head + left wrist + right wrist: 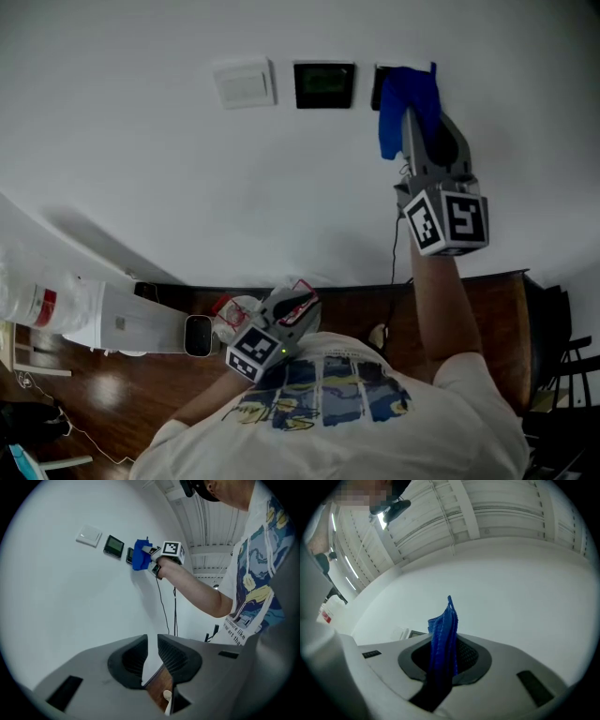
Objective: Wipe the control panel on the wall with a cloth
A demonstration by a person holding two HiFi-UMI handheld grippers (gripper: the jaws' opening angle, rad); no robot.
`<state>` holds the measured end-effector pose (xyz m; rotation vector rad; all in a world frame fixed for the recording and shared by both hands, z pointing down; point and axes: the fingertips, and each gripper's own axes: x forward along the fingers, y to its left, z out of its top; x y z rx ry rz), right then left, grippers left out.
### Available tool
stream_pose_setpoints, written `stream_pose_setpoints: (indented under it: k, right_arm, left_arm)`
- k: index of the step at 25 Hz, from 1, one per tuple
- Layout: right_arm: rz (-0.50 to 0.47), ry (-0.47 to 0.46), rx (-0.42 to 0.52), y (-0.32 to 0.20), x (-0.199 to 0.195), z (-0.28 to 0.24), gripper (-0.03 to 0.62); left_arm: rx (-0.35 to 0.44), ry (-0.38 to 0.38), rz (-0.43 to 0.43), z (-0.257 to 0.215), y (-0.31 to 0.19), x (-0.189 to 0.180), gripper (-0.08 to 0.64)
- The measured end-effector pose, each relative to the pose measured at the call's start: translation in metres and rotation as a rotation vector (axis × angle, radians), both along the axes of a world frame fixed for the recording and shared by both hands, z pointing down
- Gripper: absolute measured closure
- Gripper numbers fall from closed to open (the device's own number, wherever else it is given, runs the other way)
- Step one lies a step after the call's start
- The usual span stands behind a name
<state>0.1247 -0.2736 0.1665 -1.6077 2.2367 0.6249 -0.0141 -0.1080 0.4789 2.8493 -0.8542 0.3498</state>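
Note:
On the white wall hang a white switch [244, 82], a black control panel [324, 84] with a dim green screen, and a second dark panel [379, 82] largely covered by a blue cloth [409, 105]. My right gripper [419, 117] is raised, shut on the blue cloth [443, 634] and holding it against that right-hand panel. The left gripper view shows the same: cloth [139, 559] on the wall beside the black panel [113, 546]. My left gripper [298, 305] hangs low by the person's chest, away from the wall; its jaws [152, 641] stand together with only a thin slit and hold nothing.
A thin black cable [395, 253] runs down the wall below the panels. A white appliance [122, 319] and a white container with a red label [37, 302] stand at the lower left above the wooden floor [94, 398]. A dark chair [562, 366] is at the right.

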Motion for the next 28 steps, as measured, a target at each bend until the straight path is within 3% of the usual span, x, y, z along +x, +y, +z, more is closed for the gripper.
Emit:
stream_pose_setpoints:
  k: [7, 12, 18, 28]
  right_arm:
    - [-0.155, 0.046, -0.01, -0.021, -0.085, -0.002, 0.5]
    - [-0.203, 0.057, -0.018, -0.035, -0.123, -0.005, 0.5]
    - [-0.201, 0.071, -0.037, -0.052, -0.136, 0.001, 0.5]
    - [-0.174, 0.075, -0.036, -0.056, -0.123, 0.0, 0.499]
  left_arm:
    - [0.011, 0.002, -0.043, -0.002, 0.0, -0.011, 0.503]
    - [0.023, 0.0, -0.073, -0.005, -0.004, -0.021, 0.503]
    - [0.025, 0.008, -0.096, -0.005, -0.008, -0.03, 0.503]
    - [0.023, 0.008, -0.073, -0.005, -0.011, -0.024, 0.503]
